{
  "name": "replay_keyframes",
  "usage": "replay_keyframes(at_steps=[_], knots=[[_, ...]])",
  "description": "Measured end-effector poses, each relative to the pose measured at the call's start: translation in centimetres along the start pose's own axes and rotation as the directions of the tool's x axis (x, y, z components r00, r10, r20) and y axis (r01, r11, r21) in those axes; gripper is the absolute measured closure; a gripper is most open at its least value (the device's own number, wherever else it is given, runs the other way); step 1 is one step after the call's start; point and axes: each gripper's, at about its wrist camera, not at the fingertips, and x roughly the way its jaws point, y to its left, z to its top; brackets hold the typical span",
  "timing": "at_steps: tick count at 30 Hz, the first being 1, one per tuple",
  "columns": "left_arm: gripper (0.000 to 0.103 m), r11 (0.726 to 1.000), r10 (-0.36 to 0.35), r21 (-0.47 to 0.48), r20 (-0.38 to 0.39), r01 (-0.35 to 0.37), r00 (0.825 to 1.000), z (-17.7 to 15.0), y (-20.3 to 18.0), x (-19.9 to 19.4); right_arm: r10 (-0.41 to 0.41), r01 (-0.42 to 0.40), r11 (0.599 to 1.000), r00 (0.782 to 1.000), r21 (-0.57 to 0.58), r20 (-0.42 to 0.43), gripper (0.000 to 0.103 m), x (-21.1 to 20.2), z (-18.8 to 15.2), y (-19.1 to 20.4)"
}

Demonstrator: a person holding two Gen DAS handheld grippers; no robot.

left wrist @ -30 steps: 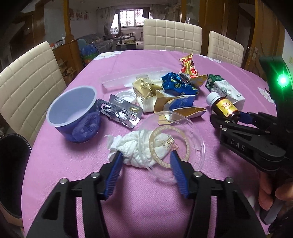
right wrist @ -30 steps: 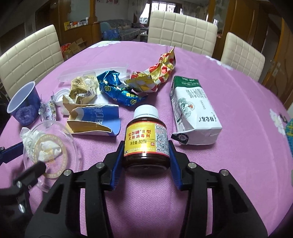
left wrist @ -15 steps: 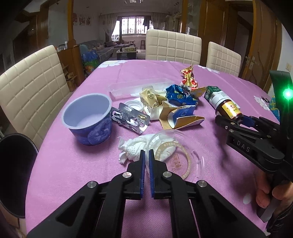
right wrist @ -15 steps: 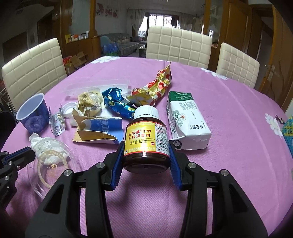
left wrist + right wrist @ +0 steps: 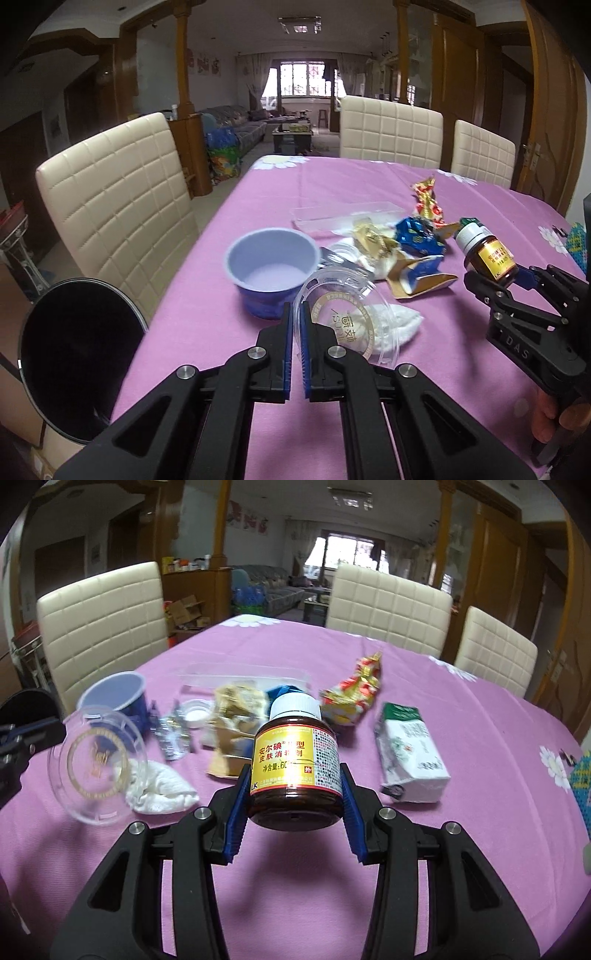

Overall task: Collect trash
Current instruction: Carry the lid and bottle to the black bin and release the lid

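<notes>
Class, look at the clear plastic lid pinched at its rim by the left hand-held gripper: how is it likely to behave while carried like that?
The clear plastic lid looks thin, so probably light and somewhat flexible. The left hand-held gripper is shut on only its rim, so it may swing or slip. It hangs tilted above the white tissue, clear of the purple cup.

"DAS" is read in raised letters on the right gripper (image 5: pixel 517 273). On the bottle's (image 5: pixel 294 771) yellow label, "安尔碘", "皮肤消毒剂" and "净含量: 60" are seen. Gold print on the lid (image 5: pixel 347 317) is not made out.
</notes>
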Motion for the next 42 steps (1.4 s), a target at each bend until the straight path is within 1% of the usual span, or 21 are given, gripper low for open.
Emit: replay_keyframes(at_steps=[4,8,11,16,21,26,32,35,42], knots=[[0.099,0.998,0.063,-0.018,0.011,-0.063,0.998,-0.3,2.4,-0.7,0.042,-0.042,0.998,0.999,-0.053,0.0,0.057,-0.2,0.6,2.6],[0.099,0.994,0.103,-0.031,0.013,-0.103,0.995,-0.8,4.3,-1.1,0.077,-0.076,0.992,0.997,-0.105,0.001,0.057,-0.2,1.2,5.2],[0.099,0.992,0.121,-0.044,0.013,-0.12,0.993,-1.1,5.5,-1.3,0.103,-0.101,0.984,0.995,-0.145,0.004,0.057,-0.4,1.5,7.4],[0.099,0.988,0.141,-0.065,0.019,-0.139,0.99,-1.5,7.1,-1.8,0.125,-0.12,0.977,0.992,-0.176,0.021,0.057,-0.7,2.2,9.7],[0.099,0.98,0.182,-0.09,0.044,-0.177,0.982,-1.3,8.9,-2.6,0.156,-0.146,0.964,0.987,-0.221,0.03,0.057,-0.9,3.1,12.0],[0.099,0.968,0.223,-0.125,0.053,-0.215,0.973,-1.4,11.0,-3.3,0.2,-0.183,0.946,0.979,-0.268,0.034,0.057,-1.1,3.6,15.2],[0.099,0.954,0.268,-0.149,0.035,-0.26,0.963,-2.0,13.1,-3.4,0.246,-0.235,0.925,0.969,-0.298,-0.002,0.057,0.0,4.1,18.6],[0.099,0.946,0.289,-0.161,0.021,-0.282,0.957,-2.6,14.3,-3.4,0.256,-0.249,0.915,0.966,-0.316,-0.02,0.057,0.5,4.3,20.2],[0.099,0.926,0.333,-0.186,-0.003,-0.328,0.943,-3.9,16.7,-3.2,0.282,-0.269,0.891,0.959,-0.366,-0.02,0.057,0.4,4.2,23.7]])
